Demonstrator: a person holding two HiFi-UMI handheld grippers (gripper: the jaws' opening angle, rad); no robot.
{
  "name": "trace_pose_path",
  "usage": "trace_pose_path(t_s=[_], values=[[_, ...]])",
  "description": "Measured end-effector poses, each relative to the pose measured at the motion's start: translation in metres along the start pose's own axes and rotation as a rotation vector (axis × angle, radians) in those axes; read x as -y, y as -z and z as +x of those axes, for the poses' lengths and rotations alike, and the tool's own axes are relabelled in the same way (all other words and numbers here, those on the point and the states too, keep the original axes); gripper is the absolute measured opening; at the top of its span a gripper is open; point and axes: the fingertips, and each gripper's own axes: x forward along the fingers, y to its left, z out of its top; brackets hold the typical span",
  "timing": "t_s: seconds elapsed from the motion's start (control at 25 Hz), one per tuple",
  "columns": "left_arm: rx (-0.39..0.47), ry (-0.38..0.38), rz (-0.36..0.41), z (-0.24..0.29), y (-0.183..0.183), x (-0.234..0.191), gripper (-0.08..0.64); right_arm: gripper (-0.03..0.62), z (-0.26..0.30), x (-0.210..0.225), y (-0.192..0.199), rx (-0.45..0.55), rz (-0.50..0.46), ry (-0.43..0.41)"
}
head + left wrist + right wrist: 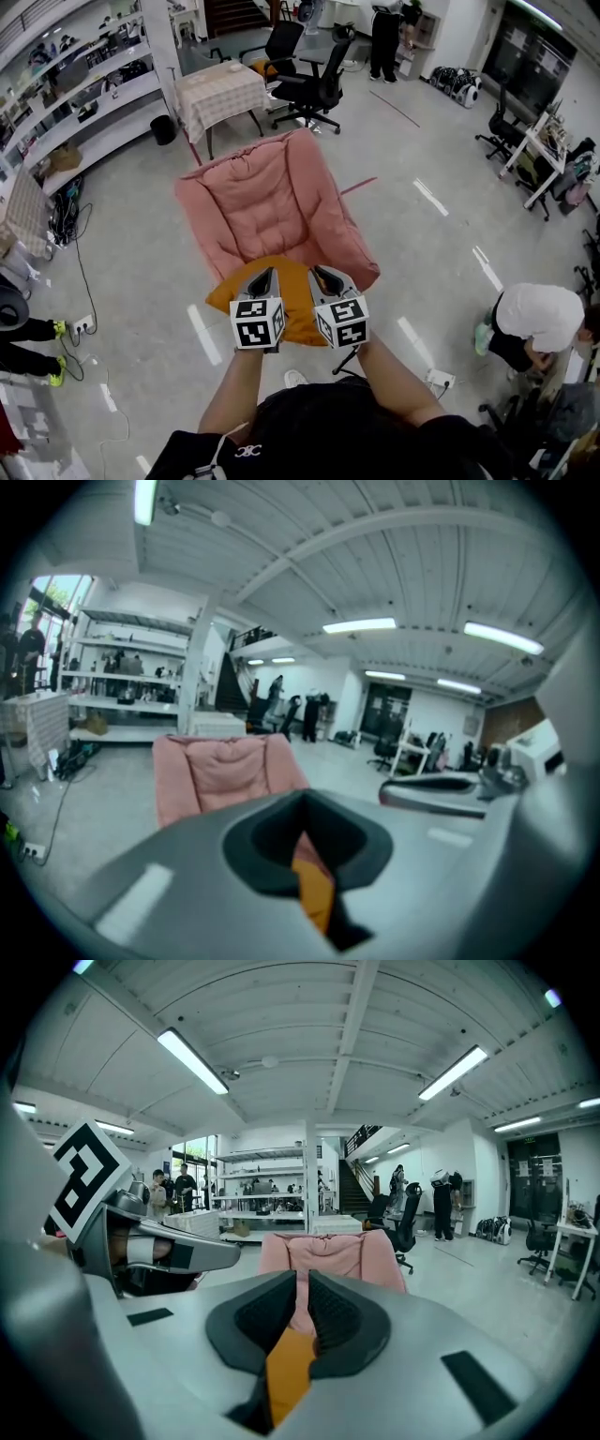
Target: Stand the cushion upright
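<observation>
Head view, looking steeply down: a person's forearms (239, 384) reach forward with the left gripper (265, 274) and the right gripper (322, 272) side by side, just apart, both poised over the near edge of an orange cushion (296, 298).

Left gripper view shows that tool's dark pads drawn together. They are not clamped on cloth, and only a sliver of orange shows through the gap lower down. Right gripper view shows its ribbed pads all but meeting, with a thin slit between the tips. Here too the orange cloth lies beyond the jaws and is not gripped.

The cushion lies flat at the front edge of the seat of a pink padded chair (272, 197), overhanging that edge toward the person — it is not yet upright. The chair's quilted back rises behind it, tilted away.

Farther off on the grey floor (141, 244) stands a table draped in checked cloth (220, 89), with black office chairs (314, 80) just beside it and white shelves (89, 94) along the far left. At the right edge, well apart from the chair, a person in a white top (532, 317) crouches low.
</observation>
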Motion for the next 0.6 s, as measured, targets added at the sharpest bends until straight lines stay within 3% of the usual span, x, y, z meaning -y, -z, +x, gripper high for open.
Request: trace_pose_path(t_s=[0.16, 0.6], values=[[-0.014, -0.028, -0.006, -0.005, 0.010, -0.013, -0.002, 0.037, 0.013, -0.010, 0.011, -0.029, 0.005, -0.040], [-0.014, -0.204, -0.103, -0.042, 0.039, -0.051, -0.002, 0.114, 0.030, -0.057, 0.043, -0.140, -0.069, -0.265]])
